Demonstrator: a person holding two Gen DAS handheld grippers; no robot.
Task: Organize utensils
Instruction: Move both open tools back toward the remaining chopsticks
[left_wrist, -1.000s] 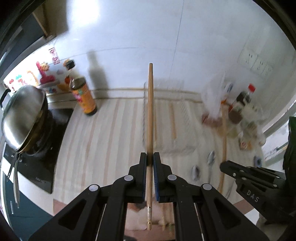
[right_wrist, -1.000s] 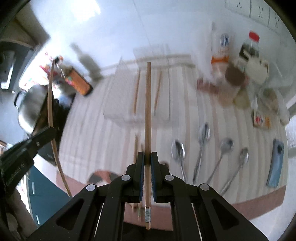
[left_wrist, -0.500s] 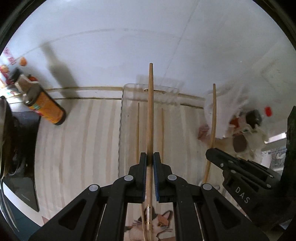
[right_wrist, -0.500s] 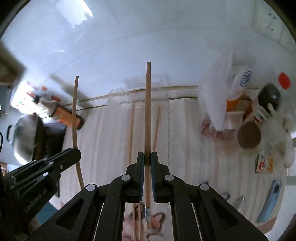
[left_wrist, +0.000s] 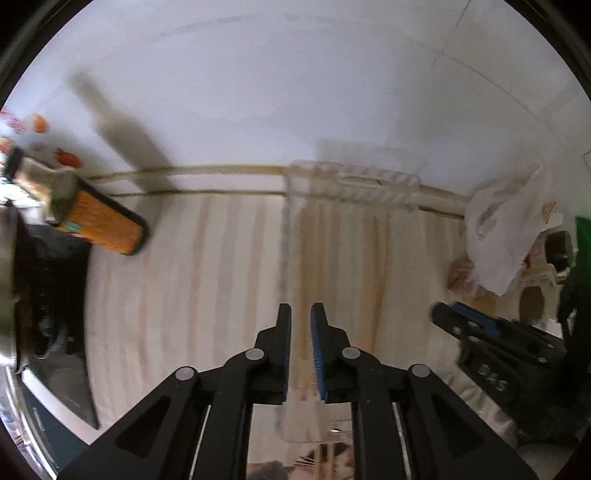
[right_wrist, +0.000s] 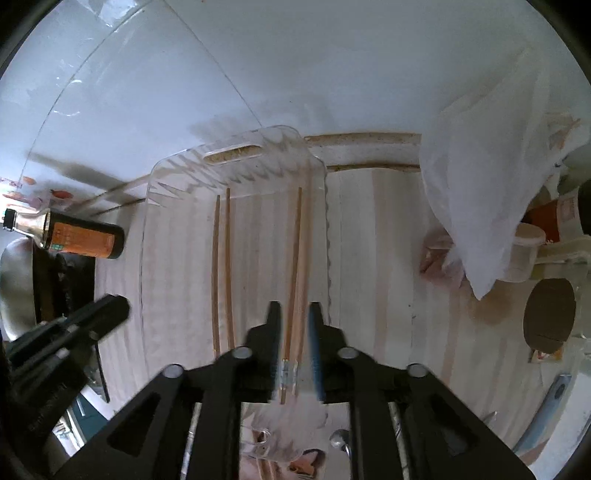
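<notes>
Chopsticks (right_wrist: 295, 258) are all lying lengthwise inside the clear tray (right_wrist: 236, 155) now, so I'd call this the release step. Both my left gripper (left_wrist: 300, 325) and right gripper (right_wrist: 293, 325) hover over the tray's near end with jaws apart, holding nothing. Next I'd back out and go for the spoons near the tray, barely visible.

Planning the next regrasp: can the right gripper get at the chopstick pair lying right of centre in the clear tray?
Probably yes. The right gripper is open directly above that chopstick pair in the clear tray, with nothing covering them and the left gripper off to the side.
</notes>
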